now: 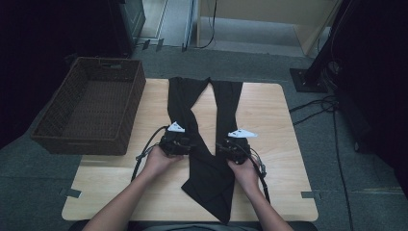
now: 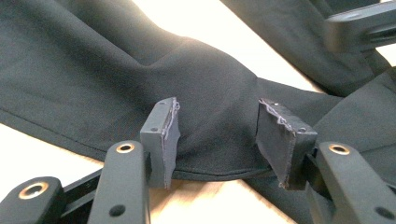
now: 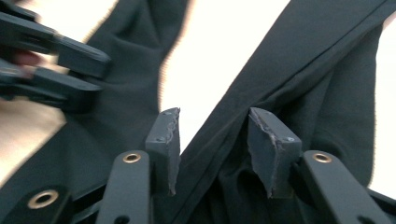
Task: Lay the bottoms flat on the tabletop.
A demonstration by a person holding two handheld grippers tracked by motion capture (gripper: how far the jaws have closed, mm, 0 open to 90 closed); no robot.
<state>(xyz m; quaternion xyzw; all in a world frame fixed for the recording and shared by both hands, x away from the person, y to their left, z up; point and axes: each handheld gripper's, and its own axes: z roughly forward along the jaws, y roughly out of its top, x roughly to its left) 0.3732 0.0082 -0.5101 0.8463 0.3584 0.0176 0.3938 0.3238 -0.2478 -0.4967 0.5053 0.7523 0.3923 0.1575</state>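
A pair of black trousers (image 1: 211,178) lies on the wooden table (image 1: 269,110), its two legs spread away from me and its waist end folded toward the near edge. My left gripper (image 1: 189,144) sits at the left leg near the crotch. Its jaws stand open with a raised fold of the black fabric (image 2: 215,107) between the pads (image 2: 170,140). My right gripper (image 1: 223,146) sits at the right leg, also open, with the leg's hemmed edge (image 3: 219,135) running between its pads (image 3: 268,149) untouched.
A dark brown wicker basket (image 1: 86,143) stands on the table's left side, overhanging the edge. Cables (image 1: 332,120) trail on the grey carpet to the right. Bare wood shows on the table right of the trousers.
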